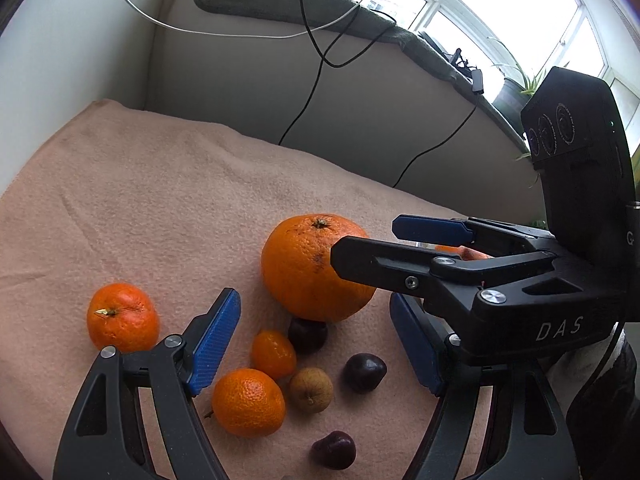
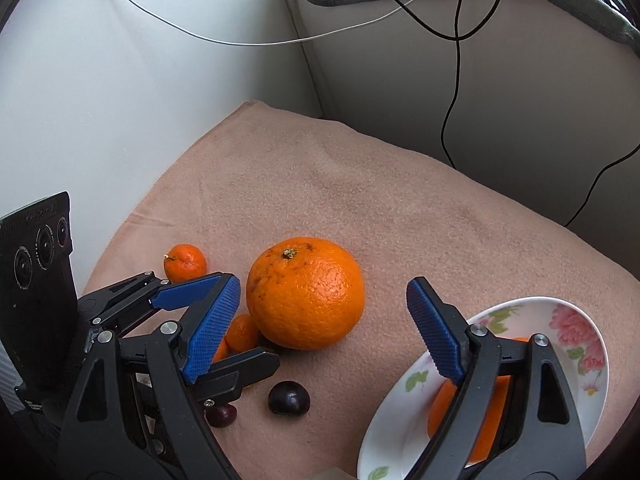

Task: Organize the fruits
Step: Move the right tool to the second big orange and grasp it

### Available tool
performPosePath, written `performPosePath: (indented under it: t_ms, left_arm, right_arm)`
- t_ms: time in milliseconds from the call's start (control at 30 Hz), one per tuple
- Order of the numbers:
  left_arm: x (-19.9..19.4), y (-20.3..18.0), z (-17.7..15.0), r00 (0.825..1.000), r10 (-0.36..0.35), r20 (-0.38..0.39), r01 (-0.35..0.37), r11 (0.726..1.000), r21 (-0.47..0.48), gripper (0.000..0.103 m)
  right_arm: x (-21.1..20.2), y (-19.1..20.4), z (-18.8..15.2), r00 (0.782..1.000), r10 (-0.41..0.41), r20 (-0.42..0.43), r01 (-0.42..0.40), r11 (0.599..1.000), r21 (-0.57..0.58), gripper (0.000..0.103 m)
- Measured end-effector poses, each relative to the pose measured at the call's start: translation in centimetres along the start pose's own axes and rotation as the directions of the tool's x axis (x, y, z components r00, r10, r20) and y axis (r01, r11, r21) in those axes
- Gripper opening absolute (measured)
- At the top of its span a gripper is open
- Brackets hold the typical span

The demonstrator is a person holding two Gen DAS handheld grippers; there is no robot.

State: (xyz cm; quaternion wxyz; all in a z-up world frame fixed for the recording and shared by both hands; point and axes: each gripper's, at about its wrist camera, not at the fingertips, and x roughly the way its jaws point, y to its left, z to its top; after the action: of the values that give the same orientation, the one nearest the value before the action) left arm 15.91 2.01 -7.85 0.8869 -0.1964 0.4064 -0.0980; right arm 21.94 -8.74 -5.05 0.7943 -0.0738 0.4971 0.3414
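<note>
Dark cherries lie nearest the left wrist lens — one [image 1: 333, 449] at the bottom edge, another [image 1: 364, 372] a little further off, beside a brownish round fruit [image 1: 311, 389]. Just beyond them sit a tangerine [image 1: 248, 401] and a smaller oblong orange fruit [image 1: 273, 353], with a second tangerine [image 1: 122, 317] well apart on the far side of the left gripper [image 1: 316, 344], whose blue pads stand wide with nothing between them. Behind this cluster rests the large orange [image 1: 312, 268], touching a third cherry [image 1: 307, 334] at its base. All of it lies on the pink blanket [image 1: 160, 200].

Seen from the right wrist, the right gripper [image 2: 324, 328] is also spread wide and empty, aimed forward at the large orange [image 2: 305, 293] from above and slightly to one side. Beside that orange, under the right gripper's outer finger, is a flowered plate [image 2: 576, 320] already holding orange fruit, partly hidden.

My judgement: the main risk is collision, since both tools crowd the same orange and one finger of each crosses the other's path. A round fruit on soft cloth may also roll if only one pad touches it, knocking the cherry or the small fruits out of reach.
</note>
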Motion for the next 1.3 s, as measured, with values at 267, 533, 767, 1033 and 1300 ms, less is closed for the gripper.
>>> performPosePath:
  t_ms: [267,533,767,1033,1300]
  left_arm:
    - [0.7,-0.1,0.3,1.000,-0.014,-0.010,0.014,1.000,0.002,0.076]
    - [1.2,-0.1,0.5,1.000,-0.025,-0.018,0.025,1.000,0.001,0.075]
    - [1.8,-0.2,0.7,0.999,-0.028,-0.029,0.028,1.000,0.004,0.071]
    - [1.9,-0.5,0.6,1.000,-0.017,-0.022,0.017,1.000,0.015,0.063]
    - [1.1,-0.7,0.0,1.000,-0.011,-0.006,0.011,1.000,0.023,0.063]
  right_arm:
    - [1.9,0.5,0.5,0.998,0.027,-0.058,-0.029,0.999,-0.039,0.088]
    - [2.8,0.9,0.3,0.995,0.036,-0.089,-0.041,0.998,-0.048,0.087]
    - [3.5,1.2,0.3,0.994,0.039,-0.106,-0.043,0.998,-0.042,0.079]
    - [2.9,1.2,0.1,0.994,0.046,-0.099,-0.049,0.998,-0.029,0.077]
    - [2.3,1.2,-0.3,0.995,0.053,-0.090,-0.053,0.999,-0.006,0.077]
